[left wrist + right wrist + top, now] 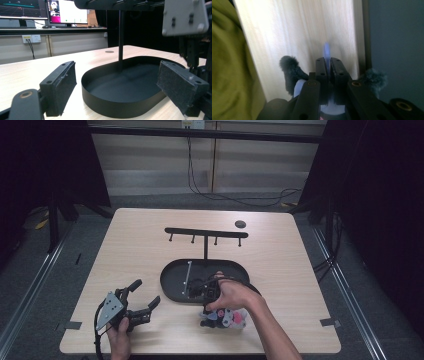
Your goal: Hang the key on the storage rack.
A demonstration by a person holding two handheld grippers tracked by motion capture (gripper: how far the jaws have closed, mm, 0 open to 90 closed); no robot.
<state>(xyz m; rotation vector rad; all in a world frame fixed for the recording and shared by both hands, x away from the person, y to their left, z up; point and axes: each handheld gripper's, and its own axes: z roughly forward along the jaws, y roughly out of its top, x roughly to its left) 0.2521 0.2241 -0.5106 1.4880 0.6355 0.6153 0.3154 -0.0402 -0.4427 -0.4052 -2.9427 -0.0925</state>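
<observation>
Left hand-held gripper (145, 296): we see it resting on the tabletop (130, 245) near the front left, jaws wide apart, nothing between them.
Right hand-held gripper (328, 66): we see its jaws pressed together on a thin pale-blue piece (326, 51).
Toy (227, 317): a small pink, white and dark plush-like thing under our right hand (235, 295), just in front of the tray.
Tray (172, 275): black, oval, mid-tabletop, with a hook stand (206, 233) rising from it.
</observation>
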